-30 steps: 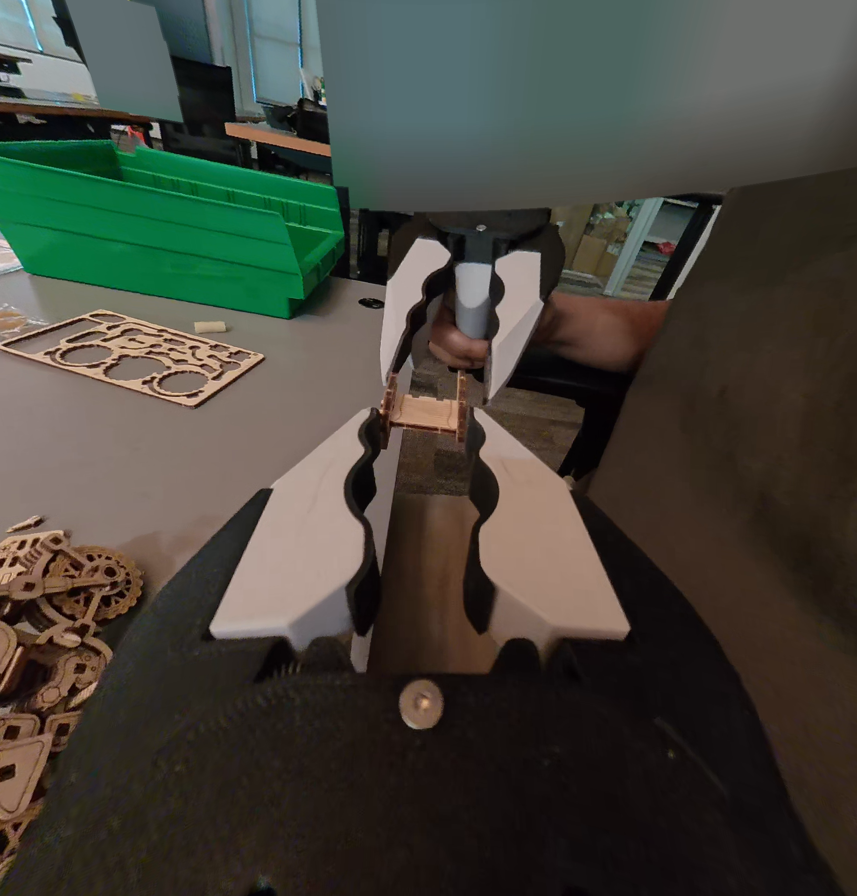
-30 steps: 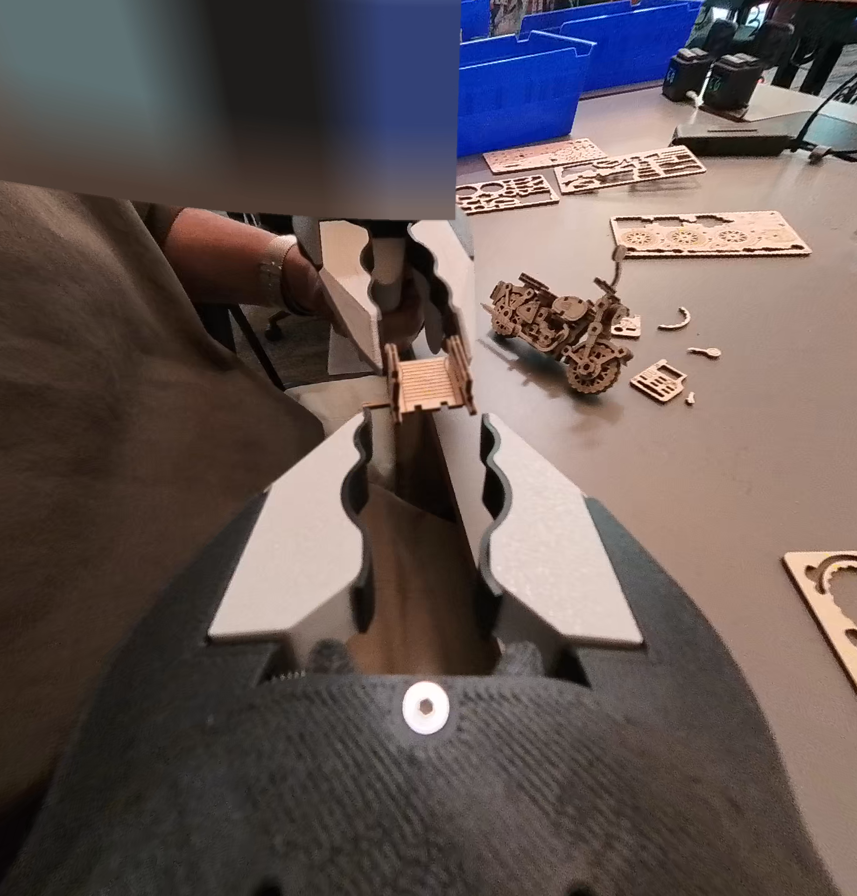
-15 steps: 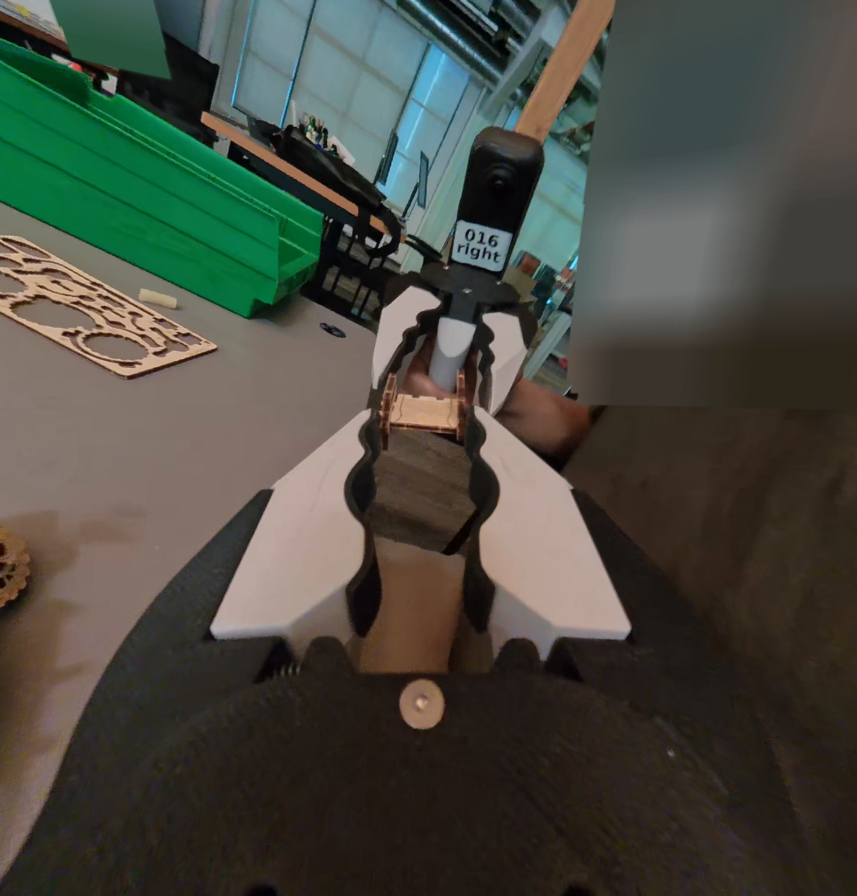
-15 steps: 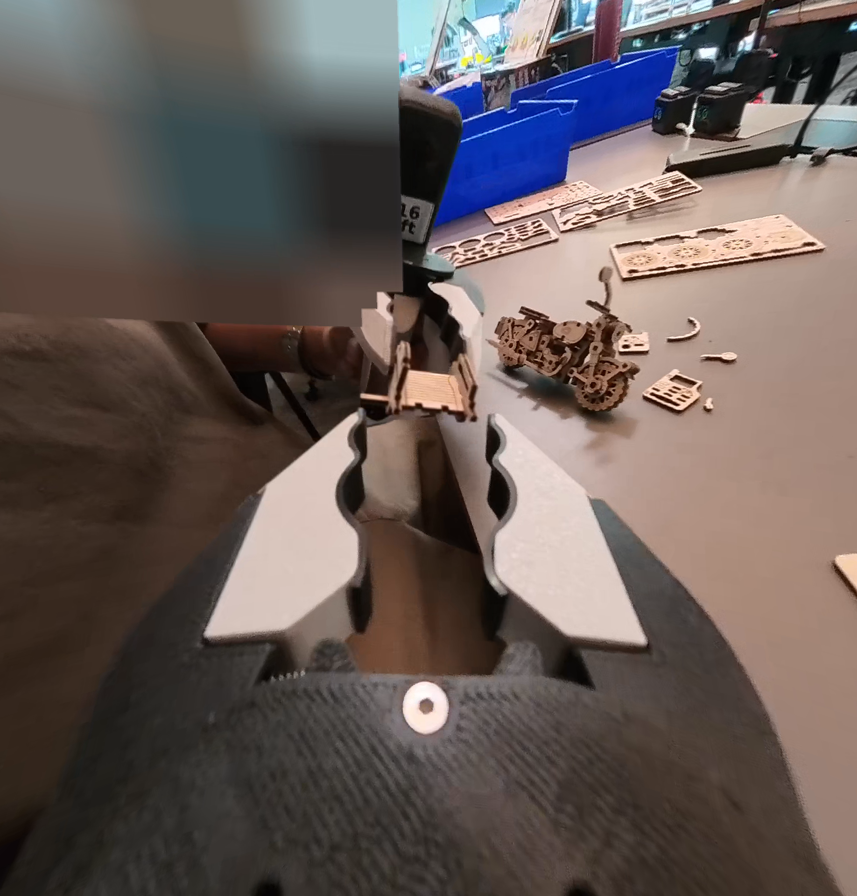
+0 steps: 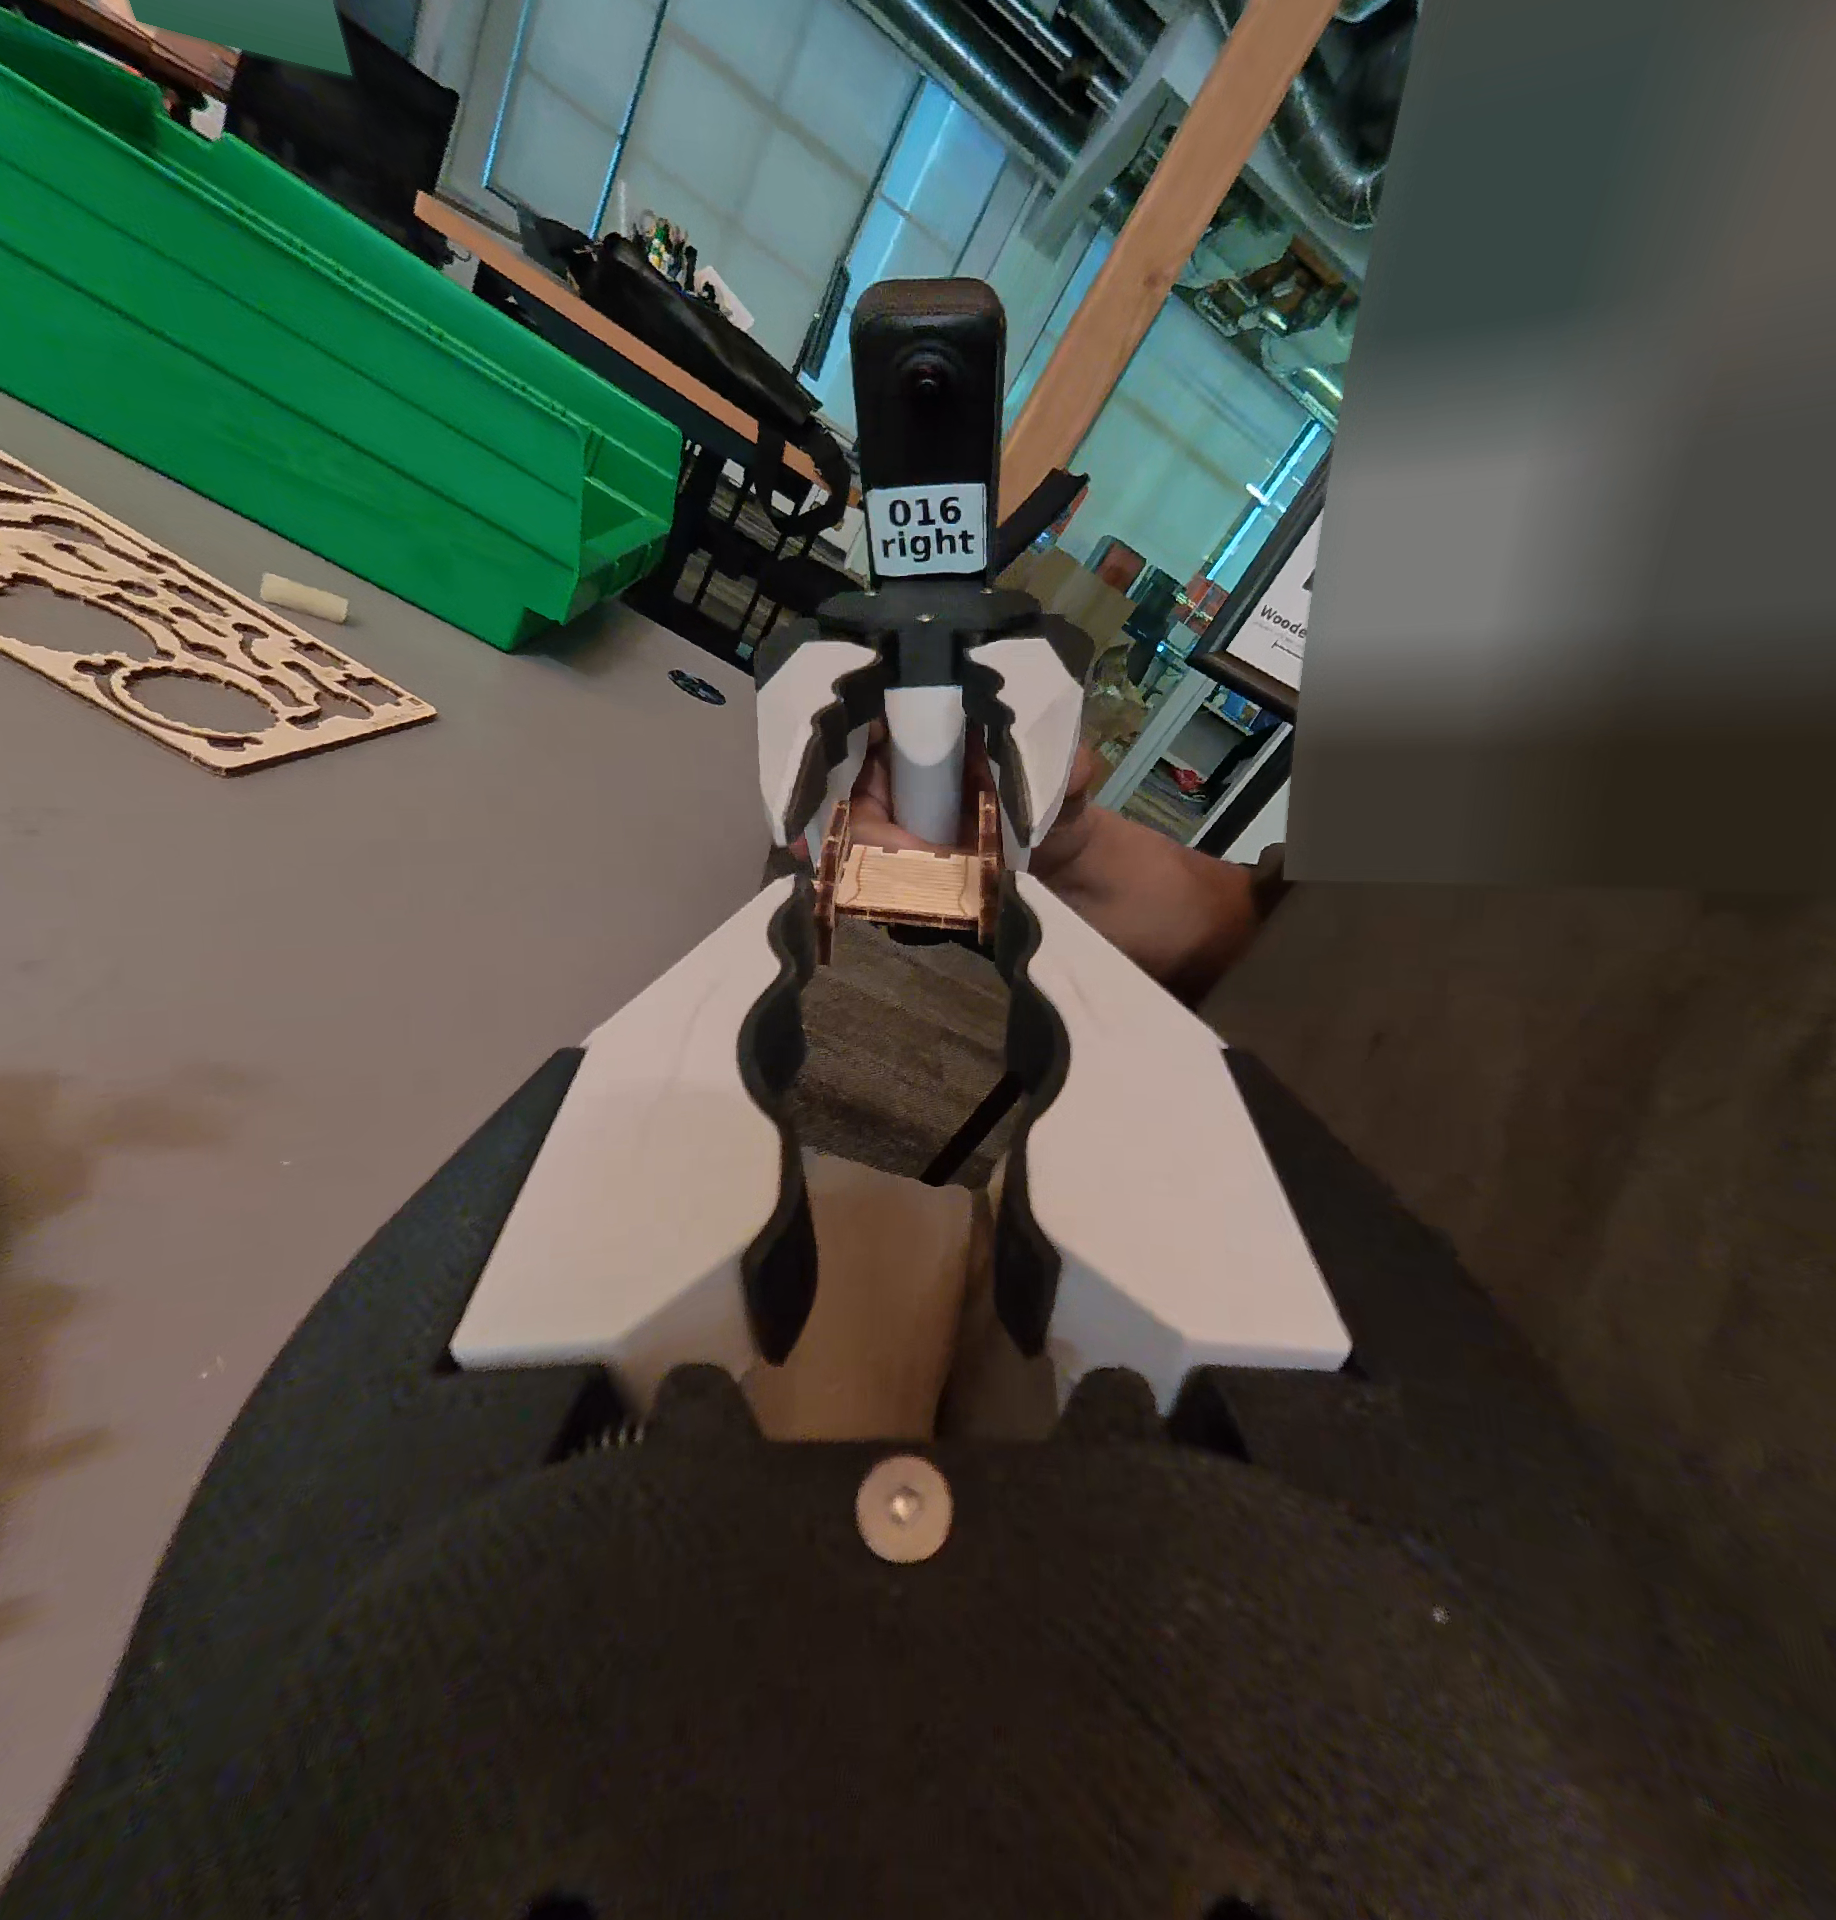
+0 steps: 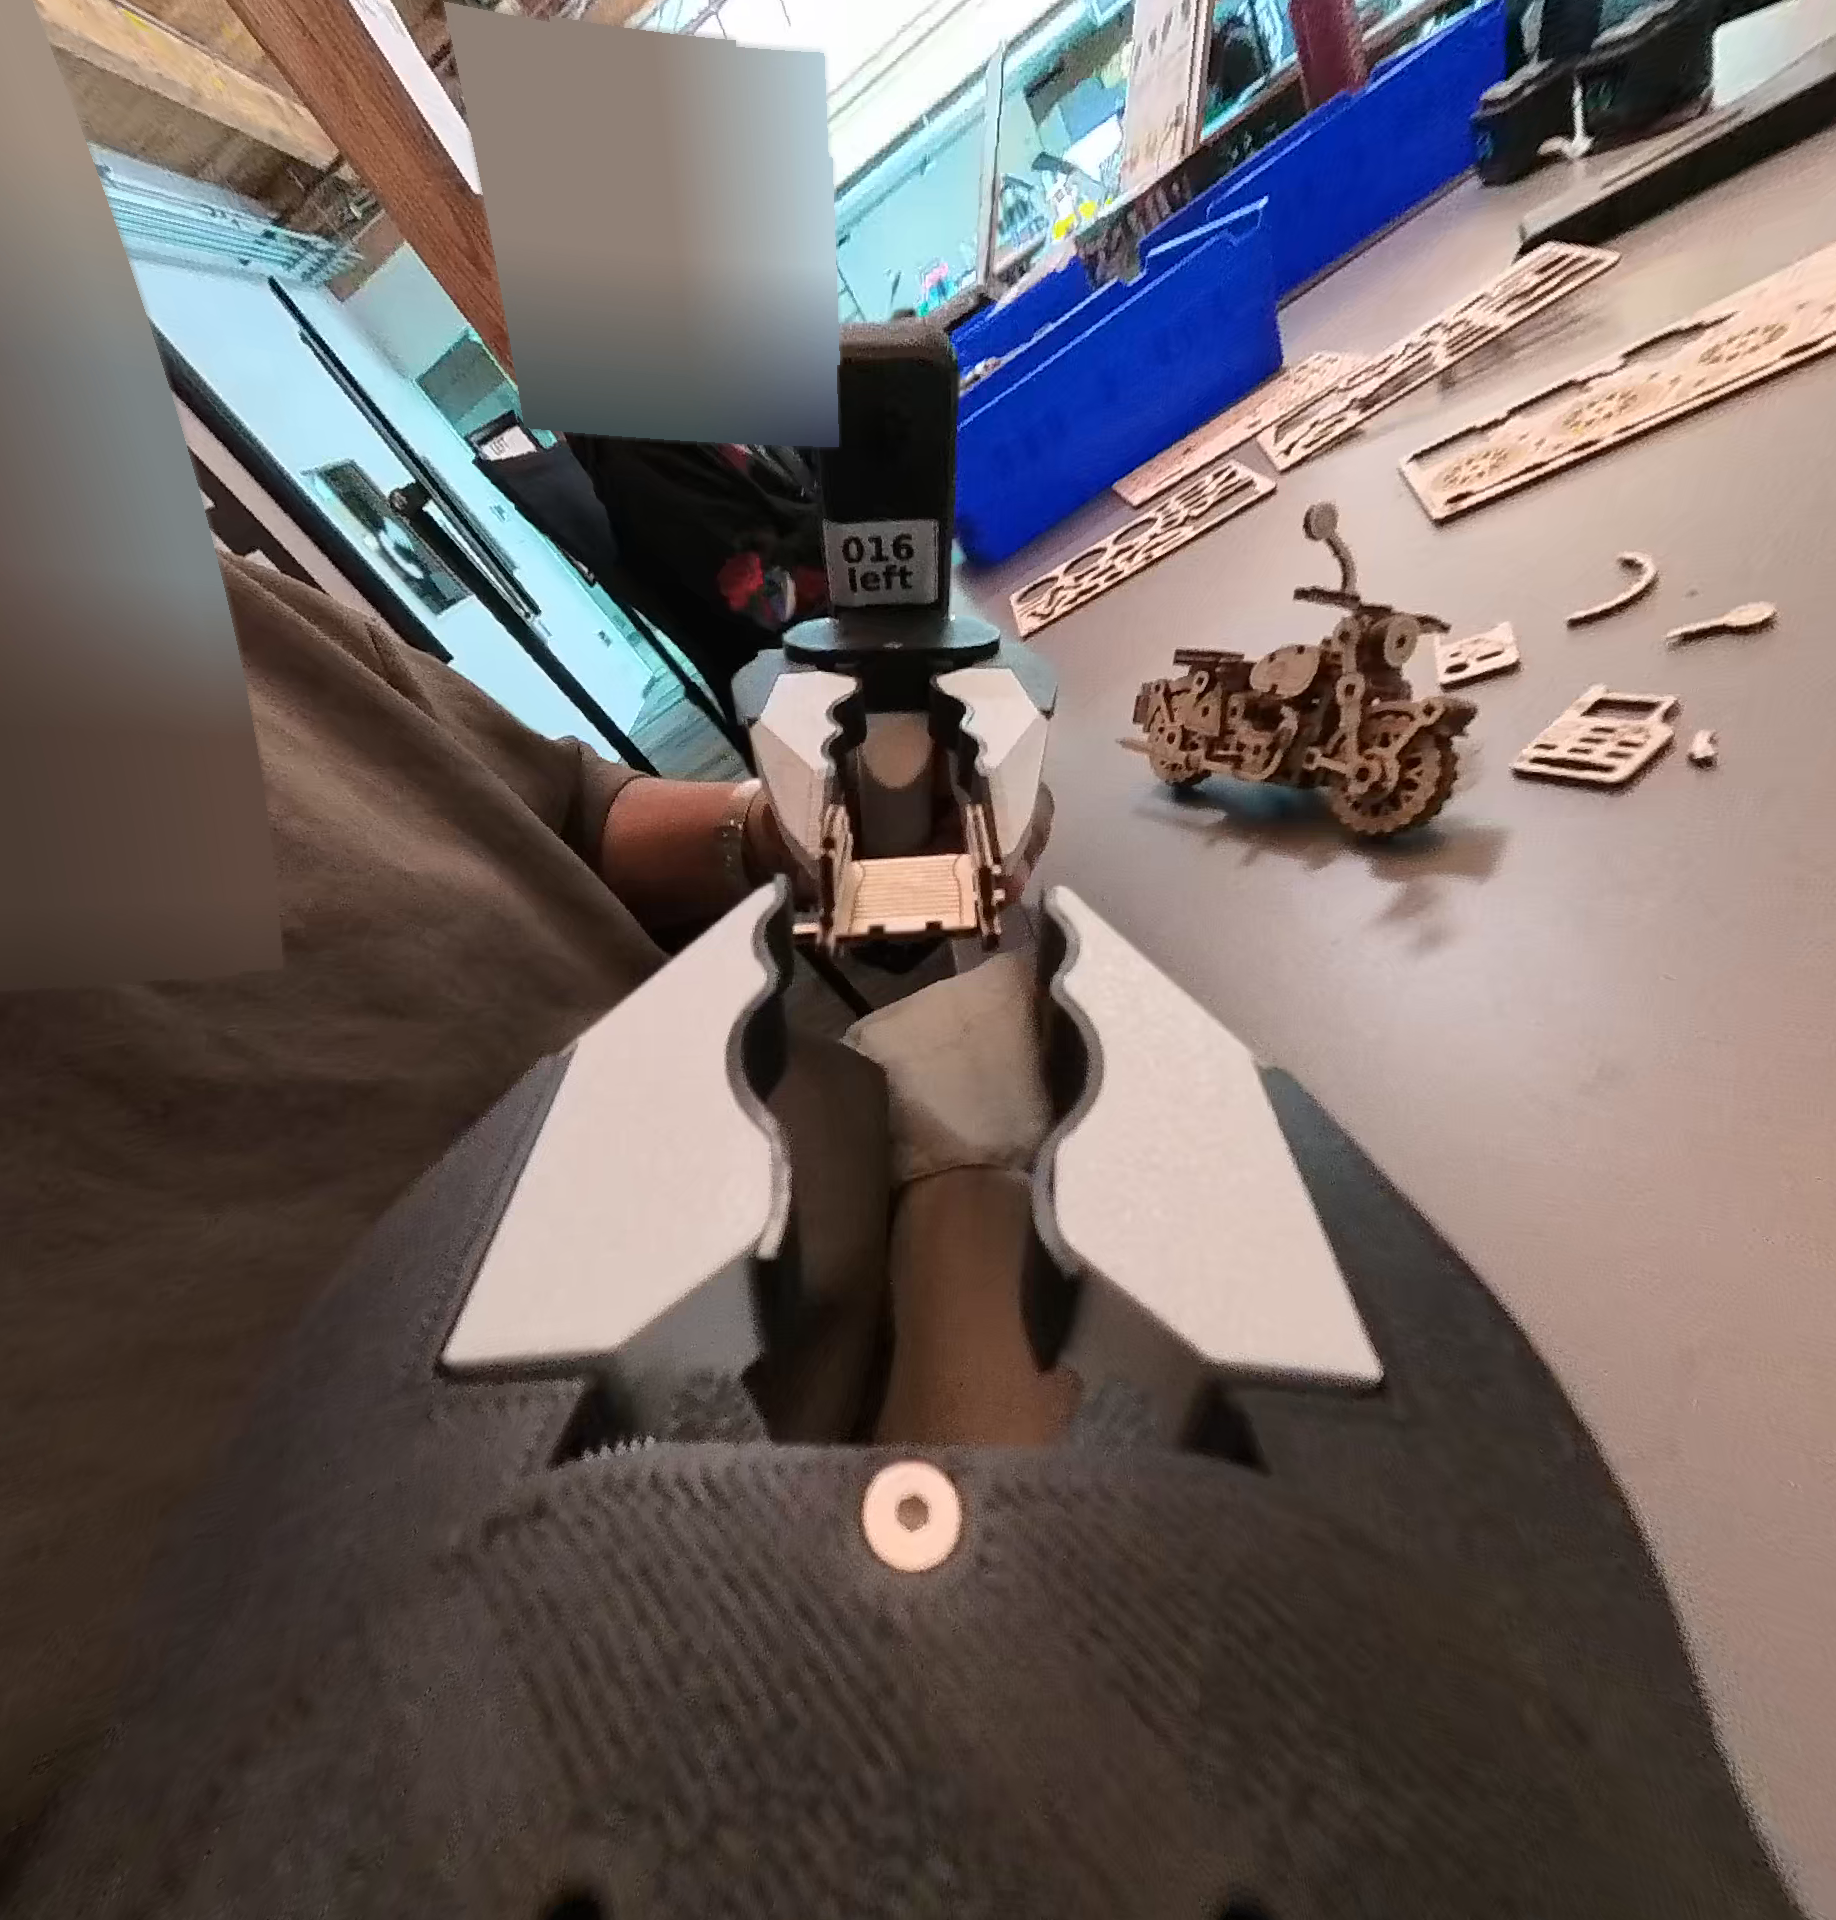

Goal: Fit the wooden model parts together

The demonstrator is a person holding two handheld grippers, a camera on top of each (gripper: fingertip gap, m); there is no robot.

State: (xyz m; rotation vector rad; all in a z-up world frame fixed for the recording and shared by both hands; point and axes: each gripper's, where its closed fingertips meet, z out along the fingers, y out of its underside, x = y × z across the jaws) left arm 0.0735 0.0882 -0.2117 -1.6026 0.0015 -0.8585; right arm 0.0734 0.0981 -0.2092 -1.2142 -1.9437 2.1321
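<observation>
Left gripper fingers pinch the wooden part up off the tabletop; right gripper fingers sit wider, clear of it.

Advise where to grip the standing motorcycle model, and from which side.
Grip the motorcycle across its mid-frame, between the wheels, coming down from above with the jaws closing on its two flat sides. It stands upright on the table, broadside to the right wrist view. Avoid the thin mirror stalk sticking up at the front; it would likely snap.
</observation>
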